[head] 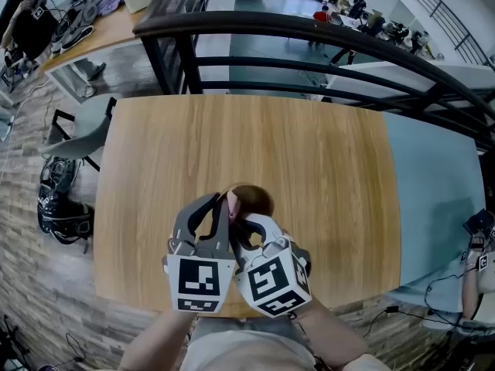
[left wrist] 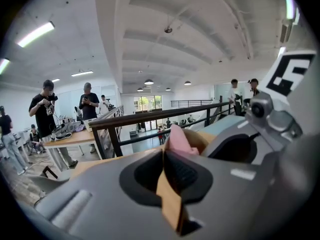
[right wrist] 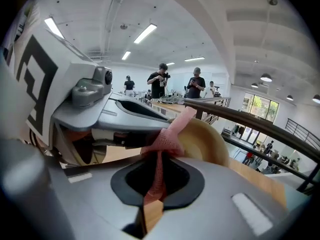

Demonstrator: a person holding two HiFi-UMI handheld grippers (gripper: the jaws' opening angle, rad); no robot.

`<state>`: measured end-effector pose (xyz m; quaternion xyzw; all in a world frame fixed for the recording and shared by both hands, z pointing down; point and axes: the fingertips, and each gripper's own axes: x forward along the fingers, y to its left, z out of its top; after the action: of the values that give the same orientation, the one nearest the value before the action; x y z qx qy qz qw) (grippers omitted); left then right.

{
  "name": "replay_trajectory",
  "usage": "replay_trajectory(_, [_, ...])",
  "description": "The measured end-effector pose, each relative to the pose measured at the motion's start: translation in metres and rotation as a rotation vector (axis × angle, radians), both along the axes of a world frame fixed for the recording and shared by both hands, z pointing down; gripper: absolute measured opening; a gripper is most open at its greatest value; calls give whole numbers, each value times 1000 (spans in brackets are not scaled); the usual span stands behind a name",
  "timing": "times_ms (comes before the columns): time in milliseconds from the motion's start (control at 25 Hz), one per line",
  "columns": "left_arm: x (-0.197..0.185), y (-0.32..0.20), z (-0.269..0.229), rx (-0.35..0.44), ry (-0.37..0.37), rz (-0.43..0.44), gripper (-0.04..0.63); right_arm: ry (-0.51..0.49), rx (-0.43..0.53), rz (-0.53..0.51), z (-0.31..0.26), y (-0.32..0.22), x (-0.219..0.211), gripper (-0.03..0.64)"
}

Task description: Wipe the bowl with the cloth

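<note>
I see a black railing (head: pixel 309 33) running across at 12 o'clock beyond the wooden table (head: pixel 325 168). A grey chair (head: pixel 89 137) stands at 9 o'clock on plank floor (head: pixel 31 277), strip lights (left wrist: pixel 35 34) overhead

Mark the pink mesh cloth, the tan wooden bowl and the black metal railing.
pink mesh cloth (right wrist: pixel 166 140), right gripper view, its bunched middle fold.
tan wooden bowl (right wrist: pixel 210 141), right gripper view, its pale curved wall.
black metal railing (head: pixel 255 22), head view, the top rail.
</note>
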<state>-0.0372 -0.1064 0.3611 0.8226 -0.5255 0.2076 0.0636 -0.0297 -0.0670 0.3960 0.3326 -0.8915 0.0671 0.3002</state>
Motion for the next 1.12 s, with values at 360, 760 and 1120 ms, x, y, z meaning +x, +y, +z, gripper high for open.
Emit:
replay_trajectory(360, [1, 6, -15, 41, -30, 22, 12, -32, 66, 29, -18, -3, 0, 18])
replay_trajectory(760, [-3, 14, -2, -25, 19, 35, 11, -48, 167, 153, -44, -19, 28, 18])
replay_trajectory(1120, [-25, 10, 0, -39, 63, -10, 14, 139, 166, 132, -21, -10, 47, 18])
